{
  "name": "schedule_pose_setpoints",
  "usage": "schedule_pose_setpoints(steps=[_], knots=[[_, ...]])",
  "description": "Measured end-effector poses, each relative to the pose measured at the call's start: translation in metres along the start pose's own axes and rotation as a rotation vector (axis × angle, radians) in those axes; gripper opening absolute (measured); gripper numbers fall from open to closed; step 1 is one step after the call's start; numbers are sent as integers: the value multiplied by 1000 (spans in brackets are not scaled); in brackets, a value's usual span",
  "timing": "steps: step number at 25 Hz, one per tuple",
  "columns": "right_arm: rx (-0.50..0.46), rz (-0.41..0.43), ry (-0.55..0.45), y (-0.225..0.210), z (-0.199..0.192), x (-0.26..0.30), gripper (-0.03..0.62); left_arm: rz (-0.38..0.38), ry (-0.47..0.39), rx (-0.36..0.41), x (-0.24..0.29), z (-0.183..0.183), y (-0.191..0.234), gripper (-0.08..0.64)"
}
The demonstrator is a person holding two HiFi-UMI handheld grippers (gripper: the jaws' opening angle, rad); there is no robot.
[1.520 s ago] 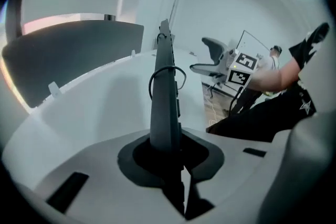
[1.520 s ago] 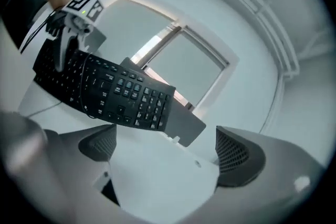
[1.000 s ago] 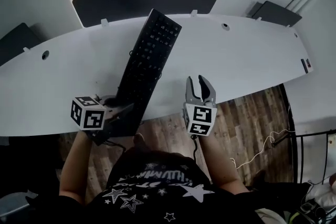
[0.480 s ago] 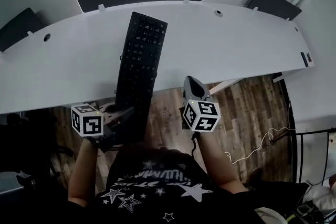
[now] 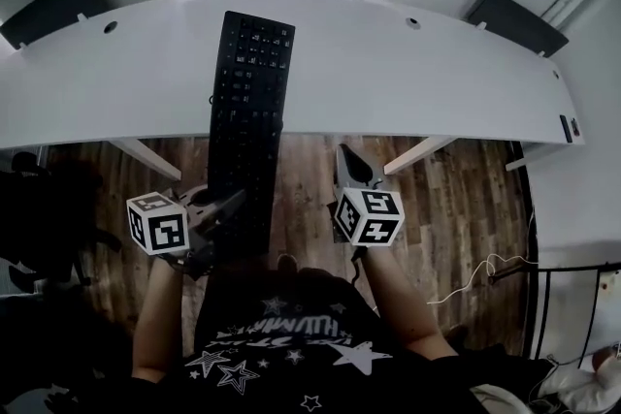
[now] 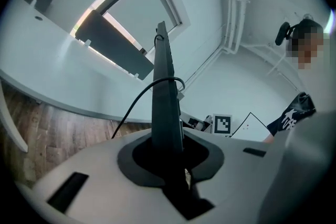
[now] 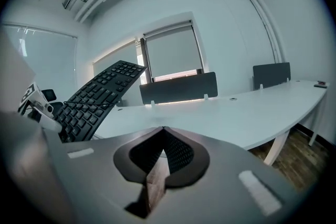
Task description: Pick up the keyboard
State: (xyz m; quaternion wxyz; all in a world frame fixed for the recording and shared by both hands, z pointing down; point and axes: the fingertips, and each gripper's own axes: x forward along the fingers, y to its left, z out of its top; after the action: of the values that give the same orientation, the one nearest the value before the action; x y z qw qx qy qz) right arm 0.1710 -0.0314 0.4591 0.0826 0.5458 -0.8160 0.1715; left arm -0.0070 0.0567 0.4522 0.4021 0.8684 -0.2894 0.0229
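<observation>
Jaws of the left gripper (image 5: pixel 225 207) clamp the keyboard (image 5: pixel 249 102), apparently lifted off the desk (image 5: pixel 437 82); right gripper (image 5: pixel 346 154) is closed, empty.

No brand, number or sign readable for certain.
- Shirt (image 5: pixel 277 330): white block lettering across chest, among star shapes (seen upside down, letters not decipherable).
- Keyboard (image 5: pixel 247 102): pale key legends, too small to read.
- Left cube (image 5: pixel 158 224) on left gripper (image 5: pixel 225 207), right cube (image 5: pixel 371 216) on right gripper (image 5: pixel 347 156): black-and-white square codes, no letters.
- Left gripper view: one more code tag (image 6: pixel 222 124), carrier unclear.
</observation>
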Motion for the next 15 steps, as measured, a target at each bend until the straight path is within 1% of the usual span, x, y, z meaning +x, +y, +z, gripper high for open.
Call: schedule_pose_setpoints(steps=[4, 6, 9, 12, 15], knots=[[-1, 28, 35, -11, -7, 1, 2, 51, -9, -14, 1, -3, 0, 72], [2, 28, 39, -3, -15, -6, 2, 66, -33, -1, -10, -11, -1, 72], [-22, 21, 26, 13, -21, -23, 2, 103, -69, 54, -26, -17, -3, 72], [-45, 3, 23, 15, -22, -33, 2, 146, -81, 130, -24, -10, -5, 71], [-42, -28, 35, 12, -24, -40, 2, 152, -84, 181, -19, -4, -15, 71]])
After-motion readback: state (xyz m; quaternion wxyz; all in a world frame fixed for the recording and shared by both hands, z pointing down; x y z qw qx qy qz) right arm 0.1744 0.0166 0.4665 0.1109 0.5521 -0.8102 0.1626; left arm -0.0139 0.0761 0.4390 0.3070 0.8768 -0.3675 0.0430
